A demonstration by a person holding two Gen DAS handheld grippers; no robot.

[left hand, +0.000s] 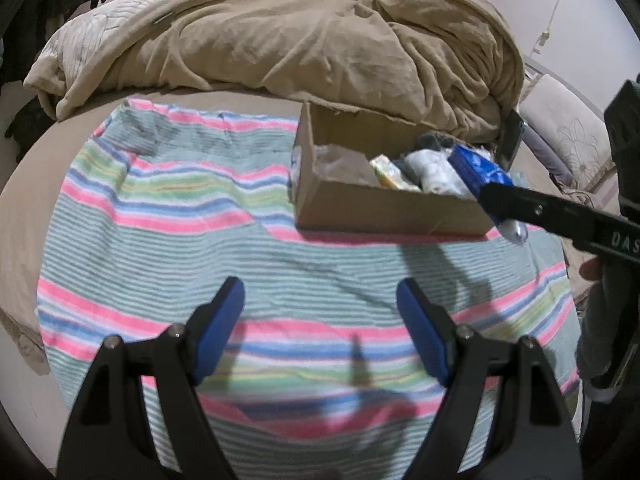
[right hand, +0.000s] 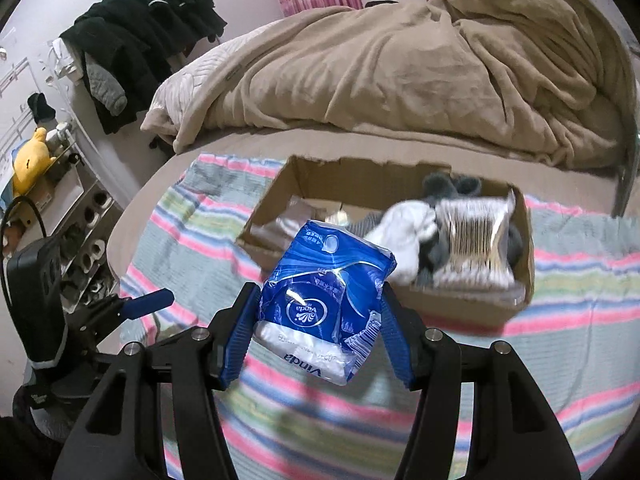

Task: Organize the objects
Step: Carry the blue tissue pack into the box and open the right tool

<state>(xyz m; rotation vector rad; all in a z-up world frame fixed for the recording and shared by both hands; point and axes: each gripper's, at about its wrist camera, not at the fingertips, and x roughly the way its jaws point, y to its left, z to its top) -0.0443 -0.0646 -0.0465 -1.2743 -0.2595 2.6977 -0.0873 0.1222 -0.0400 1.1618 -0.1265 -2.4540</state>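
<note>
**One tissue pack pinched above the towel, short of the box**

One gripper, the right gripper [right hand: 318, 322], has its two blue fingers [right hand: 240, 332] pressed against the sides of a blue tissue pack [right hand: 324, 300], which fills the gap between them and juts out past the tips, its print upside down. Beyond the fingertips sits an open cardboard box [right hand: 472, 306]; the pack's far end overlaps the box's near edge in the right wrist view. Inside the box, ahead and to the right of the fingers, lie a clear packet of cotton swabs [right hand: 478, 236], a white sock [right hand: 408, 228] and something grey, blurred.

Beneath both grippers spreads a striped towel [left hand: 192, 208] on the bed, with a rumpled tan blanket [left hand: 304, 44] far beyond the box.

The left gripper [left hand: 320, 328] hangs over the towel with its fingers spread wide and nothing between them. From its view the box [left hand: 384, 212] lies ahead and to the right of the fingertips, and the pack [left hand: 476, 172] shows at the box's right end, held by the other gripper's black arm.
</note>
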